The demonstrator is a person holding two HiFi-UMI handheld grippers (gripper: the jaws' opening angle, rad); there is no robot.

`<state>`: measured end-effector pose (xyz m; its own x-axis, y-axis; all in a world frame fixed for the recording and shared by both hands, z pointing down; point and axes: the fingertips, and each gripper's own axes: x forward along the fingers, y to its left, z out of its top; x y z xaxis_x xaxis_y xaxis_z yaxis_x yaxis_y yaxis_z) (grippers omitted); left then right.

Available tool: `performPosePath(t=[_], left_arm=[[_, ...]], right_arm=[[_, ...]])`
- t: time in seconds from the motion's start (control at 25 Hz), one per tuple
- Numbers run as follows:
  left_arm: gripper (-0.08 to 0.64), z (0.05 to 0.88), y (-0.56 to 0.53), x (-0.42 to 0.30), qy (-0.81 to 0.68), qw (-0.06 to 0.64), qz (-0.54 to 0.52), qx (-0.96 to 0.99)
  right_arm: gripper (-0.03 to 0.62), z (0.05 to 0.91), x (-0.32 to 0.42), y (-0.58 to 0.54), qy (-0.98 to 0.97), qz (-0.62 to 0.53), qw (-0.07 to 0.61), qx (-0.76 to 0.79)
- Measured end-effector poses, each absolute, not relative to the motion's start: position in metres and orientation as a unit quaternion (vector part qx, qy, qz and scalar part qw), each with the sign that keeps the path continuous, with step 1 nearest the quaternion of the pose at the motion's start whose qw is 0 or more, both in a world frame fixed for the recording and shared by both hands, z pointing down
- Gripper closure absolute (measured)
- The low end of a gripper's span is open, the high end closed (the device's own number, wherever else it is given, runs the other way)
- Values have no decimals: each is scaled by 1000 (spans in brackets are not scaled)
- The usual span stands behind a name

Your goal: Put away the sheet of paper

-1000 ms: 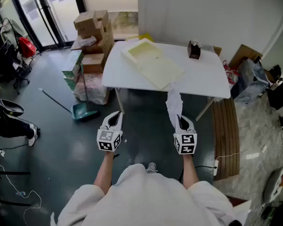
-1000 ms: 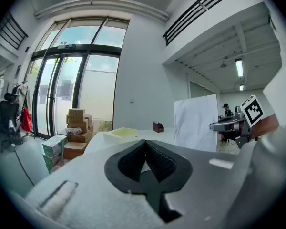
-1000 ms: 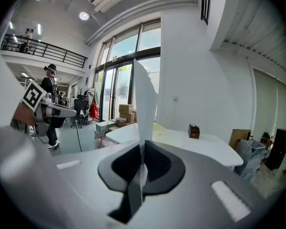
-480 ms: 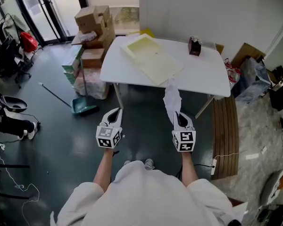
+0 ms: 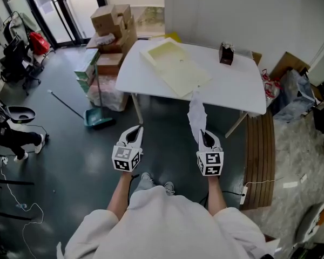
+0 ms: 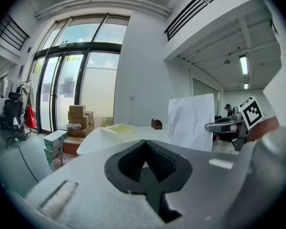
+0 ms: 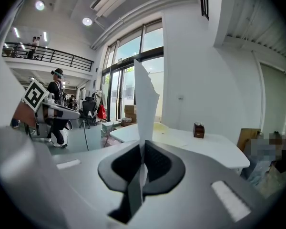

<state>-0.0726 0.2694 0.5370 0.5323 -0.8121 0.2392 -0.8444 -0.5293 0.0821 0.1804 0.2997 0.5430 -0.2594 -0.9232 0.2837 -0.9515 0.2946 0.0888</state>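
So on the far left there was a teal dustpan (image 5: 95,124) lying on the dark floor (image 5: 70,166), with a pile of cardboard boxes (image 5: 112,26) stacked behind it next to the corner of the white table (image 5: 232,85). The left gripper (image 5: 134,130) was held out over the floor, short of the table, with its jaws pressed together and nothing between them; its own view showed the ribbed pads meeting in a V with no gap to speak of. On the table's left half sat a shallow cream-coloured tray (image 5: 175,66), lying at an angle to the table edges. Then the main thing: the sheet of paper (image 5: 195,112) was off the table, sticking up and forward out of the right gripper (image 5: 203,134), its far end reaching the table's near edge in the head view. The right gripper's jaws were pinched tight on the sheet's lower edge, and the sheet stood pretty much upright, a bit crumpled along the top. Further right, a small brown box (image 5: 225,53) sat near the table's back edge, and a slatted wooden bench (image 5: 258,155) lay on the floor beside the table's right end.
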Motion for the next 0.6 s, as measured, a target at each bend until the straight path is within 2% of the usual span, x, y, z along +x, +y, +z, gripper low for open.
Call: performPosePath(t=[0.6], left_arm=[[559,545,230,-62,-471,100,82,872]], right_arm=[[591,540,181,266,-794,34,145,590]])
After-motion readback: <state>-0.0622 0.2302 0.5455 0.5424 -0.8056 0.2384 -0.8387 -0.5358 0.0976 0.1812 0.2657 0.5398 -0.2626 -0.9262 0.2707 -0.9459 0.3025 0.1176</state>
